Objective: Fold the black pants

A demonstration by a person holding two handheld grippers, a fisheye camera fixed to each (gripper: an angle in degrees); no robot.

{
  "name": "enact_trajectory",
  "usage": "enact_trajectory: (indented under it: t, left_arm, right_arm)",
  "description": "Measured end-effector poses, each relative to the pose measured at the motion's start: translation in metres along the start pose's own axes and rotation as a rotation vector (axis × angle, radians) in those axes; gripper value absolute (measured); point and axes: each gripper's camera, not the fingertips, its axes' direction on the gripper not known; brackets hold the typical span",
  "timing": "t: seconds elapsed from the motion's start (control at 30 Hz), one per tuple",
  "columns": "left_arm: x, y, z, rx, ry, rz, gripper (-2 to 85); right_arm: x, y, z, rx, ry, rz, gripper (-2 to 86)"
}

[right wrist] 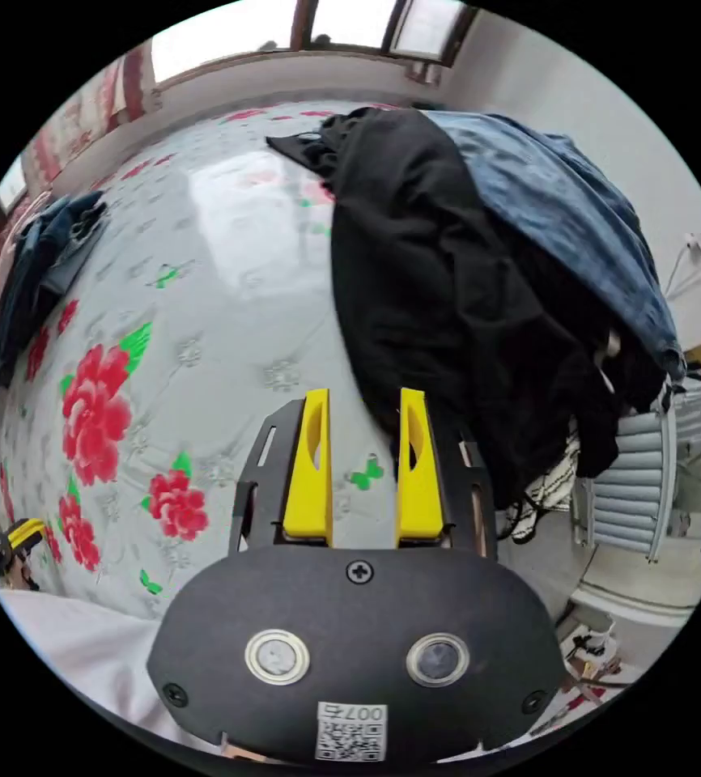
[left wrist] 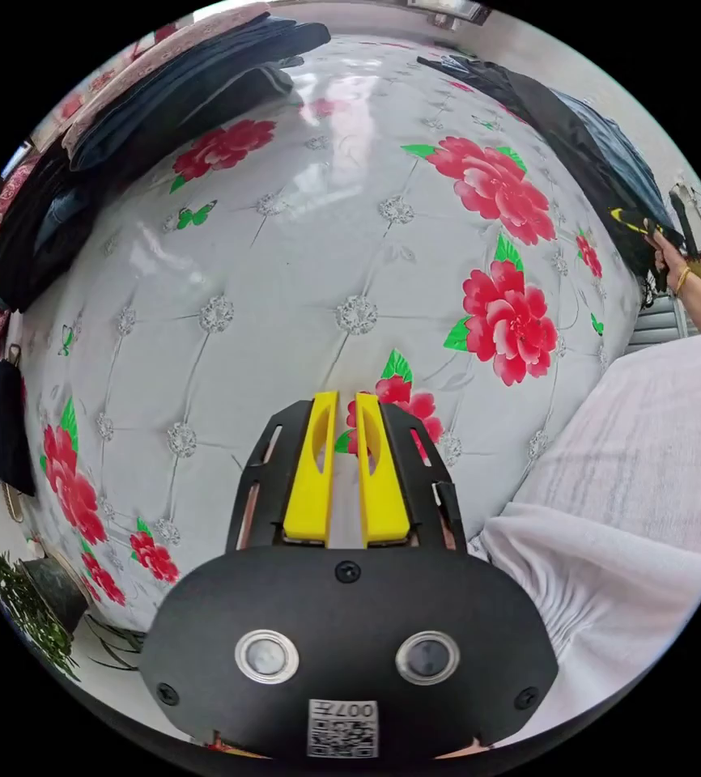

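In the left gripper view, a stack of folded dark clothes (left wrist: 164,89) lies along the far left edge of a wide surface under a glossy white cover (left wrist: 286,267) printed with red flowers. It may be a bed or a bench; I cannot tell which. The stack looks set aside there to leave the middle free for folding.

Low in the centre, the left hand-held gripper (left wrist: 346,417) hovers over the bare cover. Its yellow jaws are nearly together, with a thin gap between them, and grip nothing. It seems to be waiting.

To the right, a person's white sleeve (left wrist: 650,453) crosses the view. Beyond it, a hand (left wrist: 670,259) reaches to the dark pile at the far right edge.

In the right gripper view, the flowered cover lies to the left. The right hand-held gripper (right wrist: 364,413) is at centre. Its jaws stand apart, a moderate gap between them, and hold nothing. The tips point at the lower edge of the black pants (right wrist: 423,291).

The pants lie crumpled in a heap at the cover's right edge, partly under a blue denim garment (right wrist: 553,210) that lies on the same heap. They are not yet spread out. The parted jaws suggest a first grasp is coming, to pull the pants free onto the open cover.
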Motion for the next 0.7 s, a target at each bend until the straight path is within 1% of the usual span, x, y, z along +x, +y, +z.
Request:
enact_trajectory:
  t: [0.03, 0.07, 0.1, 0.17, 0.23, 0.27, 0.3, 0.33, 0.4, 0.43, 0.5, 0.53, 0.6, 0.63, 0.7]
  left_arm:
    - [-0.002, -0.001, 0.000, -0.005, 0.005, -0.002, 4.0]
    - [-0.003, -0.003, 0.000, -0.018, 0.007, 0.007, 4.0]
    - [-0.004, -0.005, 0.001, -0.034, 0.001, 0.028, 4.0]
    - [-0.006, -0.008, 0.002, -0.059, -0.005, 0.050, 4.3]
    - [-0.011, -0.009, 0.003, -0.076, 0.001, 0.026, 4.8]
    - [-0.016, -0.007, 0.003, -0.070, 0.003, -0.014, 5.2]
    - [-0.020, -0.001, 0.003, -0.033, 0.034, -0.048, 7.9]
    - [-0.021, 0.002, 0.002, -0.011, 0.069, -0.058, 9.3]
    - [-0.025, 0.015, -0.005, 0.098, 0.249, -0.095, 11.3]
    - [-0.025, 0.020, -0.009, 0.136, 0.290, -0.098, 11.7]
    - [-0.025, 0.037, -0.022, 0.261, 0.425, -0.091, 13.2]
    - [-0.026, 0.041, -0.026, 0.283, 0.451, -0.086, 13.6]
    - [-0.028, 0.059, -0.038, 0.350, 0.526, -0.046, 15.3]
    - [-0.029, 0.064, -0.040, 0.362, 0.540, -0.033, 15.8]
    - [-0.035, 0.093, -0.053, 0.421, 0.569, -0.002, 17.1]
  right_arm:
    - [0.009, 0.000, 0.011, -0.047, -0.004, 0.013, 6.8]
    - [0.022, 0.002, 0.038, -0.190, -0.040, 0.014, 6.0]
    - [0.030, 0.011, 0.030, -0.051, -0.063, 0.027, 5.2]
    - [0.033, 0.014, 0.033, -0.037, -0.060, 0.069, 3.9]
    - [0.030, 0.013, 0.034, -0.068, -0.079, 0.077, 2.6]
    - [0.027, 0.013, 0.032, -0.083, -0.170, 0.062, 2.0]
    - [0.020, 0.015, 0.028, -0.085, -0.283, 0.026, 1.6]
    - [0.014, 0.018, 0.024, -0.074, -0.339, -0.004, 1.3]
    - [-0.020, 0.035, 0.000, 0.007, -0.515, -0.146, 0.8]
    - [-0.032, 0.039, -0.007, 0.019, -0.551, -0.189, 0.8]
    - [-0.086, 0.059, -0.032, 0.003, -0.701, -0.391, 0.5]
    - [-0.101, 0.064, -0.038, -0.007, -0.737, -0.452, 0.5]
    - [-0.168, 0.091, -0.060, -0.069, -0.839, -0.695, 0.4]
    - [-0.184, 0.098, -0.066, -0.083, -0.866, -0.760, 0.4]
    - [-0.246, 0.122, -0.089, -0.154, -1.043, -0.979, 0.4]
